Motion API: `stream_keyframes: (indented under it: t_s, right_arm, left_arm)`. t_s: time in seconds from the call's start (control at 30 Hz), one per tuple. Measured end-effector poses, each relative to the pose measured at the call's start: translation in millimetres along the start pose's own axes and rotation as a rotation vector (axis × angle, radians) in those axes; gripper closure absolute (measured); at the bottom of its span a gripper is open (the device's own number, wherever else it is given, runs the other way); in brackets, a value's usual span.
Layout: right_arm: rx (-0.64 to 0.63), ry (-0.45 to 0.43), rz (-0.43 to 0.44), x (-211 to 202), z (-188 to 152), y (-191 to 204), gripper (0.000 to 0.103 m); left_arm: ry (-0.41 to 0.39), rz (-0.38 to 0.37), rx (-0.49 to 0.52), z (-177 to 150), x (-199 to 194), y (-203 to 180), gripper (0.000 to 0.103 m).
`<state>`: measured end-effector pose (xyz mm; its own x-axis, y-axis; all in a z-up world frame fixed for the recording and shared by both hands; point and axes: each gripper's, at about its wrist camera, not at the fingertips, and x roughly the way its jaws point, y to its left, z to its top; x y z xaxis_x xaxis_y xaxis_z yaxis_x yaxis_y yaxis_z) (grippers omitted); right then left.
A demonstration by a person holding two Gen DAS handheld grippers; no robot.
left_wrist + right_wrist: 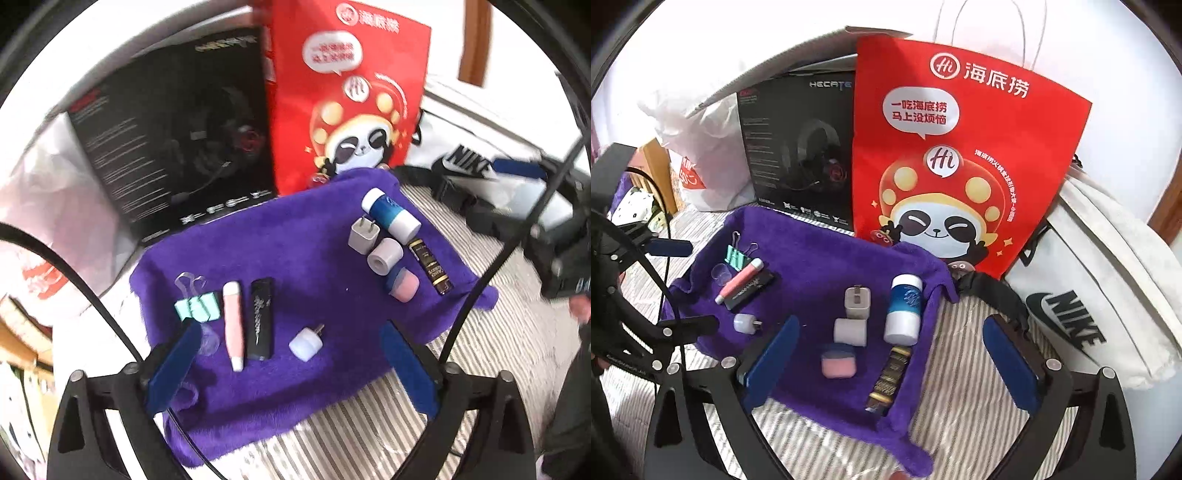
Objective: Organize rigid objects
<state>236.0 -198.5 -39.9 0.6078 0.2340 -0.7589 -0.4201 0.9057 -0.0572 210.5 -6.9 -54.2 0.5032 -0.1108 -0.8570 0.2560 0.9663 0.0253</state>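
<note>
Both the left gripper (pixel 291 363) and right gripper (pixel 894 360) hang wide open and empty above a purple plush towel (pixel 295 251). Mint binder clip (pixel 197 308), pink pen (pixel 233 325) and black lighter (pixel 260 317) lie left; blue-white bottle (pixel 905 308) and grey charger plug (pixel 857 302) lie right.

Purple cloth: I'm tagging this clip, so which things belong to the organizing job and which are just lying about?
Part of the job, on the purple cloth:
binder clip
pink pen
black lighter
small white plug
charger
white roll
pink case
blue bottle
gold-and-black tube

Just lying about:
red panda bag
headset box
Nike bag
</note>
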Motion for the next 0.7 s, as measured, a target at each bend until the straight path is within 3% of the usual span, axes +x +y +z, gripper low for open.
stream_keyframes:
  t_s: [0.13, 0.27, 0.47, 0.7]
  right_arm:
    - [0.041, 0.043, -0.017, -15, -13, 13, 0.0]
    - [0.089, 0.031, -0.06, -48, -28, 24, 0.0]
    - [0.161, 0.034, -0.055, -95, -47, 42, 0.0]
    - [0.206, 0.058, -0.091, -126, -78, 60, 0.0]
  left_arm:
    - [-0.014, -0.004, -0.112, -13, -29, 7, 0.0]
    - [-0.05, 0.032, -0.186, -32, -65, 8, 0.0]
    - [-0.097, 0.086, -0.2, -59, -113, -7, 0.0]
    - [-0.15, 0.063, -0.208, -93, -148, -25, 0.0]
